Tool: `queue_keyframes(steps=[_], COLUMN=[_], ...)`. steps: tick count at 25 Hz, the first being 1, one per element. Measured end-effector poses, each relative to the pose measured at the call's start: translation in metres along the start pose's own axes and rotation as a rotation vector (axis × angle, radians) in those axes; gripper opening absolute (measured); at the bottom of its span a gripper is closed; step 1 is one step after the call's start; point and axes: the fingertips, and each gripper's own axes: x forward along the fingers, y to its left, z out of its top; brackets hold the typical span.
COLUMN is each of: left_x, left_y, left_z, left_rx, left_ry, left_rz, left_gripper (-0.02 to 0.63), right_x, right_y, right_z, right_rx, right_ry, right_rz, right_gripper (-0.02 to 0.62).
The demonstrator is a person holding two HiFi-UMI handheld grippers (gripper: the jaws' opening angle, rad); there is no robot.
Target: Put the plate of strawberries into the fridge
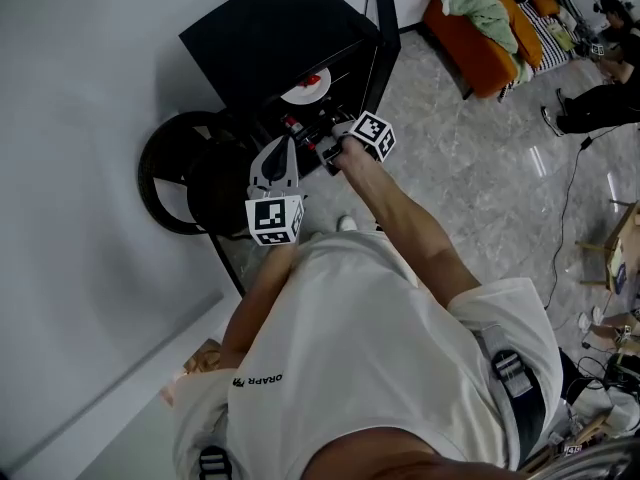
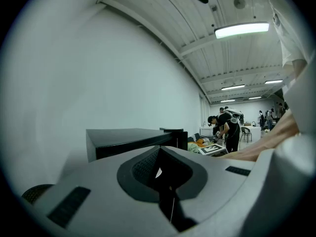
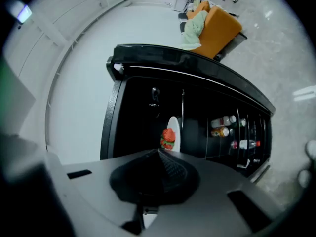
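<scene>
Evidently the placing itself is done and the step in hand is getting out cleanly. The black fridge (image 1: pixel 270 38) stands open against the wall with its door (image 1: pixel 383 48) swung wide, and bottles (image 3: pixel 223 122) are racked on the door's inner side. The right gripper (image 3: pixel 159 154) points into the opening with its jaws pressed together and nothing between them. The left gripper (image 2: pixel 159 154) hangs beside it at the fridge's edge, its jaws likewise closed and empty. The white plate (image 3: pixel 174 132) sits inside the compartment on a shelf, well apart from both grippers, with the strawberries (image 3: pixel 168 138) heaped on it. To finish well, I would draw the right gripper straight back along the line it points, keeping it level so it neither clips the shelf edge nor nudges the plate. It should also stay off the door rack, since those bottles look easy to knock over. Once both grippers are clear of the opening, the closed jaws make a good blunt pusher, so swing the door shut slowly to keep the strawberries from rolling off the plate.
</scene>
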Motion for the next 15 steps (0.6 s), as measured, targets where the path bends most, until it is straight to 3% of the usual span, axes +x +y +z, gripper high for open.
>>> queue_keyframes(steps=[11, 15], left_x=[0.002, 0.002], left_y=[-0.008, -0.009], left_z=[0.007, 0.007], left_rx=[-0.024, -0.033], left_ry=[-0.011, -0.015], left_rz=[-0.018, -0.025], left_gripper=[0.002, 0.002], right_x=[-0.026, -0.034], right_y=[0.045, 0.063], right_z=[-0.013, -0.017], right_rx=[-0.156, -0.355], right_ry=[0.012, 0.023], right_rz=[0.035, 0.041], right_gripper=[0.014, 0.014])
